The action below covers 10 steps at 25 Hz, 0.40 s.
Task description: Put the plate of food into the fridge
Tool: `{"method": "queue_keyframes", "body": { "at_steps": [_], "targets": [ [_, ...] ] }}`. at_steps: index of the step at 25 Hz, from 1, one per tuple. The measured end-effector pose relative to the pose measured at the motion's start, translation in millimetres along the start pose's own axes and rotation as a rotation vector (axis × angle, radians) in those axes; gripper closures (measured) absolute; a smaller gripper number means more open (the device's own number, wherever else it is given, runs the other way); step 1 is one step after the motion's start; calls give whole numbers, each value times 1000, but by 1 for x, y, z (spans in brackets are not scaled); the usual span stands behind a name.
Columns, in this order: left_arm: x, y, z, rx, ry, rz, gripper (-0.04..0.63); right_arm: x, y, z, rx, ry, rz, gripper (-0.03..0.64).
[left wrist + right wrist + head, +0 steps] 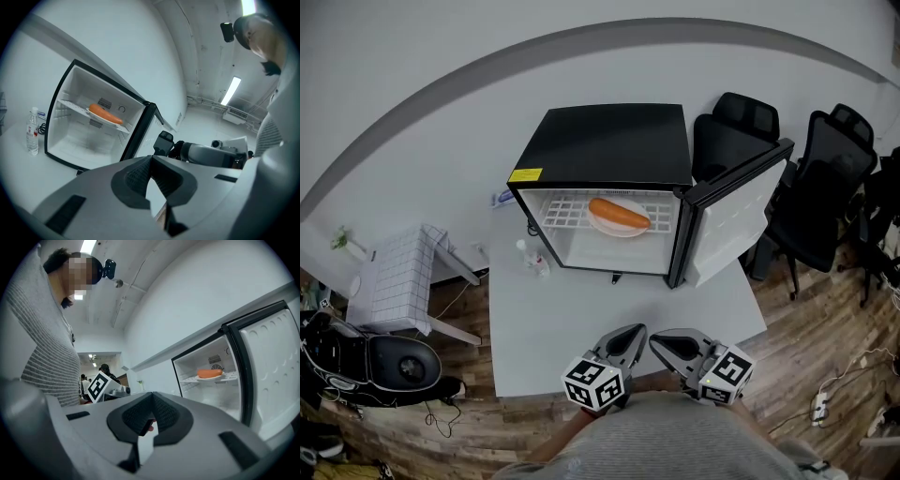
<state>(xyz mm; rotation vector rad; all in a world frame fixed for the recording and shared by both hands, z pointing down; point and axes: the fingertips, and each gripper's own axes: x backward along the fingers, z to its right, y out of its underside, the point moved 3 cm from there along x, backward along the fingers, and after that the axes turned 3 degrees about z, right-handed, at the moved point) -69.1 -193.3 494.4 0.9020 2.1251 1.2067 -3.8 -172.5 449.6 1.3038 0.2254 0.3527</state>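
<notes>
Head view: a black mini fridge (609,145) stands on a white table (581,328) with its door (741,220) swung open to the right. The plate (614,231) sits inside on the white wire shelf (567,214) in the upper part of the compartment, towards the right, and a long orange piece of food (619,214) lies across it. The space below the shelf is bare. A small water bottle (536,261) stands upright on the table just beside the fridge's left front corner.

Both grippers are at the near edge of the table, close to the person's grey striped torso and well apart from the fridge, with their tips angled towards each other. The left gripper (628,336) has its jaws pressed together at the tips, with nothing between the ribbed pads. The right gripper (666,345) likewise has its jaws closed tip to tip and holds nothing. From both gripper views the open fridge shows beyond the jaws, the plate resting flat on the shelf.

Black office chairs (736,131) stand behind the open door, to the right of the table.
</notes>
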Motion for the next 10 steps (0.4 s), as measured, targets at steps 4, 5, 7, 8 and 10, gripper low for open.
{"method": "queue_keyframes", "body": {
  "at_steps": [4, 5, 7, 8, 10],
  "targets": [
    [0, 0, 0, 1, 4, -5, 584, 0, 0, 0, 2, 3, -1, 603],
    [0, 0, 0, 1, 6, -7, 584, -1, 0, 0, 2, 4, -2, 603],
    [-1, 2, -1, 3, 7, -10, 584, -1, 1, 0, 1, 5, -2, 603],
    [-2, 2, -2, 3, 7, -12, 584, -1, 1, 1, 0, 5, -3, 603],
    [-2, 3, -3, 4, 7, -14, 584, -2, 3, 2, -2, 5, -4, 603]
  ]
}}
